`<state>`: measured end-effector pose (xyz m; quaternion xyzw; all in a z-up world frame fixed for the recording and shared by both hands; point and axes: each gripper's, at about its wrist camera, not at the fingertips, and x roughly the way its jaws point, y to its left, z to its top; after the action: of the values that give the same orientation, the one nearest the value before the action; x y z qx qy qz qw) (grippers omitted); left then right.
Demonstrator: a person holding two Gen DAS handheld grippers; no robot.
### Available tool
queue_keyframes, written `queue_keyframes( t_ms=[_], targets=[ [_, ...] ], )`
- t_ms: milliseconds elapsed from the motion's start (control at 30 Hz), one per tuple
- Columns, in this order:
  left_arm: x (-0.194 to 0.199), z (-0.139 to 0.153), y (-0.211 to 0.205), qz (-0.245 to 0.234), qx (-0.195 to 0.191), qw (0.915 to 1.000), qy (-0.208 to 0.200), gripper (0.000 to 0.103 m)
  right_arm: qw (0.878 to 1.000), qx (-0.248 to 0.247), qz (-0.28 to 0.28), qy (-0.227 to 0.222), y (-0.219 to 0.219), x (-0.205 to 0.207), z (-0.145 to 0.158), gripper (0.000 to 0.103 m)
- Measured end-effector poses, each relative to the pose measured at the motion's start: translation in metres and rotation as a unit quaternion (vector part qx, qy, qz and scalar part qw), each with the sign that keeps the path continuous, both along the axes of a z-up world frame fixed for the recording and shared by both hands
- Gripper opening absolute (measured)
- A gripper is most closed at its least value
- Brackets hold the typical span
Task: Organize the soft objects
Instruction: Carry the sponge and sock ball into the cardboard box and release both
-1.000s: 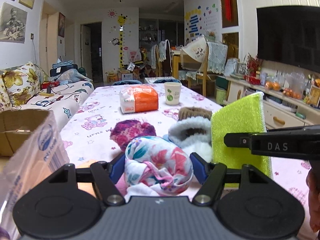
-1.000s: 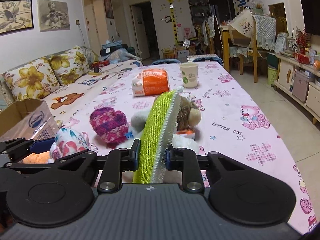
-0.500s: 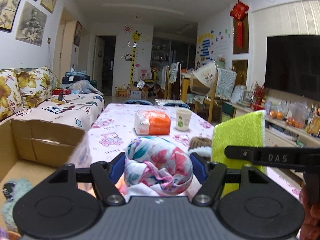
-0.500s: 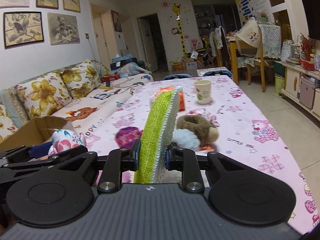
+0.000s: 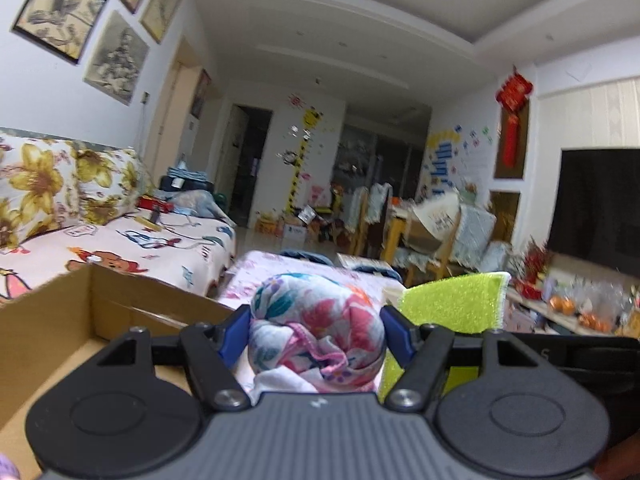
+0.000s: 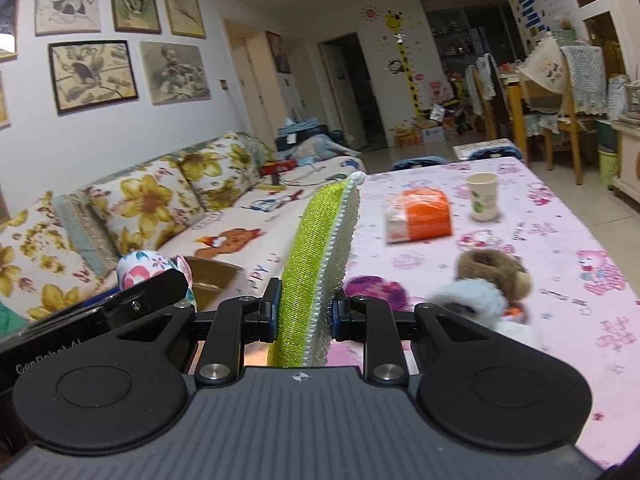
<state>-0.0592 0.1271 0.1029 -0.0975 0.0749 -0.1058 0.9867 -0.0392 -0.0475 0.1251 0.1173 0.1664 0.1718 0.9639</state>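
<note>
Standing upright, long axis vertical, green cloth pinched in right jaws; left jaws clamping floral bundle.

Pretty clearly someone's living room at home, flowing into a dining area. There's a sofa with big yellow-flower cushions and a cartoon cover, framed pictures all over the wall, and a giraffe height chart for kids stuck by the doorway. A table with a pink cartoon cloth has a paper cup on it, wooden chairs sit behind, plus a TV and a red hanging ornament.
</note>
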Motion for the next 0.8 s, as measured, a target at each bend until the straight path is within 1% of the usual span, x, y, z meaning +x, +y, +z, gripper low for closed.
queue_keyframes(
  t_ms=[167, 233, 300, 400, 500, 600, 667, 767, 800],
  targets=[
    [-0.005, 0.002, 0.026, 0.052, -0.031, 0.9982, -0.007, 0.069, 0.999, 0.017, 0.029, -0.005, 0.018, 0.008, 0.010, 0.028],
    [-0.005, 0.002, 0.038, 0.078, -0.044, 0.9960, -0.007, 0.069, 0.999, 0.027, 0.046, -0.004, 0.026, 0.014, 0.015, 0.028],
    [-0.004, 0.001, 0.049, 0.107, -0.059, 0.9925, -0.001, 0.069, 0.998, 0.027, 0.062, -0.004, 0.037, 0.019, 0.019, 0.028],
    [-0.001, -0.002, 0.064, 0.152, -0.072, 0.9856, 0.017, 0.069, 0.996, 0.018, 0.085, 0.000, 0.052, 0.026, 0.022, 0.028],
    [0.004, -0.006, 0.078, 0.192, -0.076, 0.9776, 0.042, 0.069, 0.995, 0.005, 0.101, 0.008, 0.065, 0.033, 0.020, 0.029],
    [0.009, -0.010, 0.091, 0.222, -0.083, 0.9690, 0.071, 0.069, 0.993, -0.010, 0.117, 0.019, 0.074, 0.037, 0.015, 0.029],
    [0.006, -0.013, 0.100, 0.231, -0.093, 0.9651, 0.082, 0.069, 0.992, -0.023, 0.123, 0.028, 0.080, 0.040, 0.012, 0.030],
    [0.003, -0.015, 0.105, 0.239, -0.099, 0.9622, 0.085, 0.069, 0.991, -0.052, 0.117, 0.041, 0.091, 0.043, 0.008, 0.038],
    [0.003, -0.014, 0.105, 0.241, -0.097, 0.9622, 0.082, 0.072, 0.991, -0.059, 0.115, 0.045, 0.092, 0.045, 0.007, 0.043]
  ],
)
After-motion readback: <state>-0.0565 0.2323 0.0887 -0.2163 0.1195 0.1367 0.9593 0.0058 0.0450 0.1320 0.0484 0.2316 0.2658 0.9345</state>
